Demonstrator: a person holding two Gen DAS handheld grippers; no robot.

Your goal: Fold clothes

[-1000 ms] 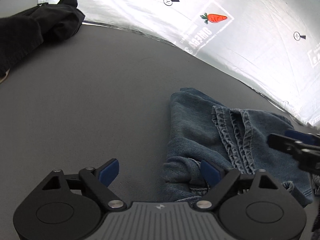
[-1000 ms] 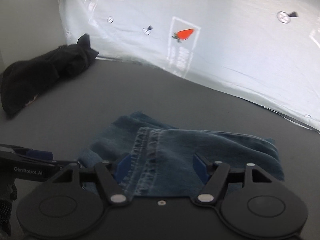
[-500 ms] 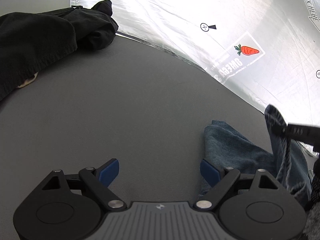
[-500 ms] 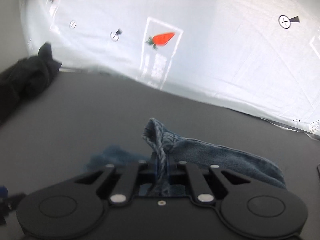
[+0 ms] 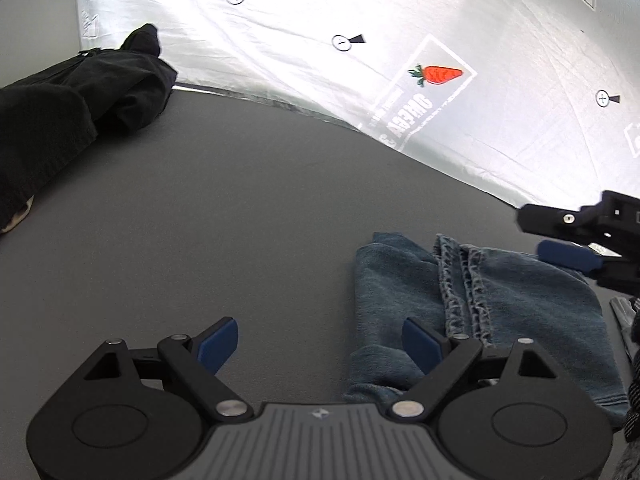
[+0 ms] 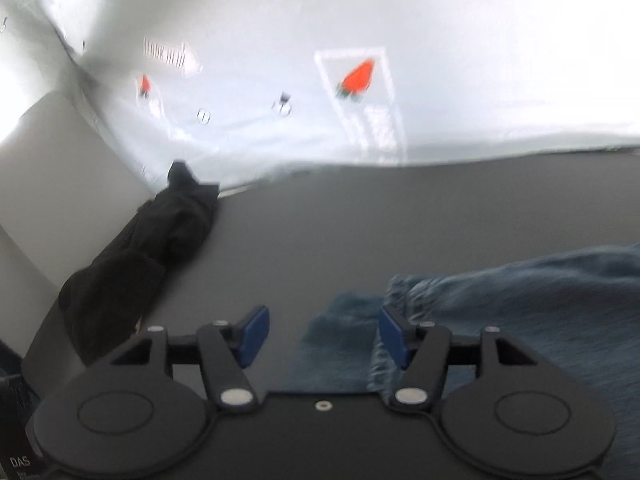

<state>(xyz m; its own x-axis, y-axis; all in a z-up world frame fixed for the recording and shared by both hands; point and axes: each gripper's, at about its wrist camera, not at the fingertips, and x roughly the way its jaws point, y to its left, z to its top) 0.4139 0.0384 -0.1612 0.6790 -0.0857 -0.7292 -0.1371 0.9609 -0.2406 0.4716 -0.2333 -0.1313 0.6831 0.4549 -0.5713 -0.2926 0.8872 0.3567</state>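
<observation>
A: How are the grippers posed?
B: The left gripper [image 5: 320, 340] is angled downward, jaws spread wide, nothing held. The right gripper [image 6: 324, 334] is seen opening, unladen.
A: And the jeans [image 5: 500, 300]?
B: Laid folded on the grey table [image 5: 240, 220], at the right.

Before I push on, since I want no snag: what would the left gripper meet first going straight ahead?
Probably the bare grey table. The left gripper stands open, the jeans off to its right, though depth is unclear.
</observation>
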